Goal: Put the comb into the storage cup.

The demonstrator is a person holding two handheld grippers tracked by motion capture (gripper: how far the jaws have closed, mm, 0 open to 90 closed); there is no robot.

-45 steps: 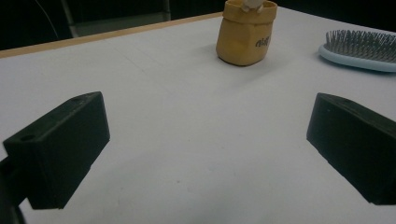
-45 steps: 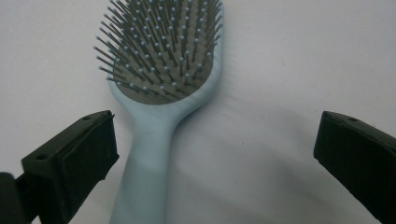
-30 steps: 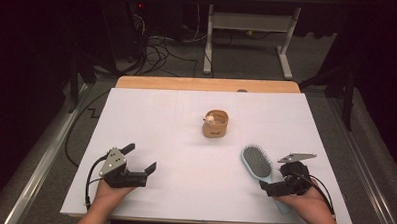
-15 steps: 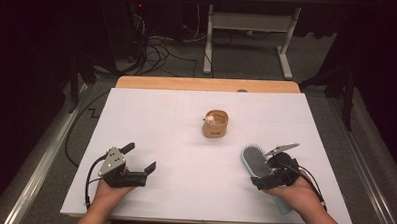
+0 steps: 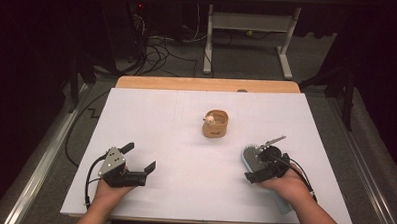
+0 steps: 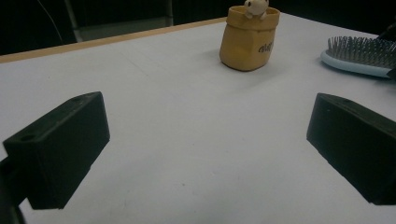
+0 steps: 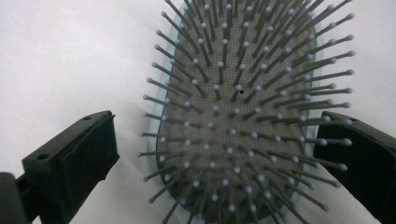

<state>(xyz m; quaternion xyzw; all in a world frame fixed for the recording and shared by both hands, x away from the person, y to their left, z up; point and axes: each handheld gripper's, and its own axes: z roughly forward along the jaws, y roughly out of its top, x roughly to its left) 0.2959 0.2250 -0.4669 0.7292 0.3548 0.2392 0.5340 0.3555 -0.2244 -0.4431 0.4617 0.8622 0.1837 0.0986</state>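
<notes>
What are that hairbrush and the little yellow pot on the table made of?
The hairbrush looks like plastic: a smooth pale blue rim around a matte grey cushion that may be rubber, with thin grey pins tipped by small rounded balls. The yellow pot looks like glazed ceramic or moulded resin, judging by its soft sheen and sack-like folds; the pictures cannot settle which. A small pale figure peeks from its top.

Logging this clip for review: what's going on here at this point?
A person at a white table holds a two-jaw tool in each hand. The right tool hangs open over the bristle head of a light blue oval hairbrush, one jaw on each side of the head, not closed on it. The left tool rests open near the front edge, holding nothing. A small tan pot with a little figure in it stands mid-table, untouched.
</notes>
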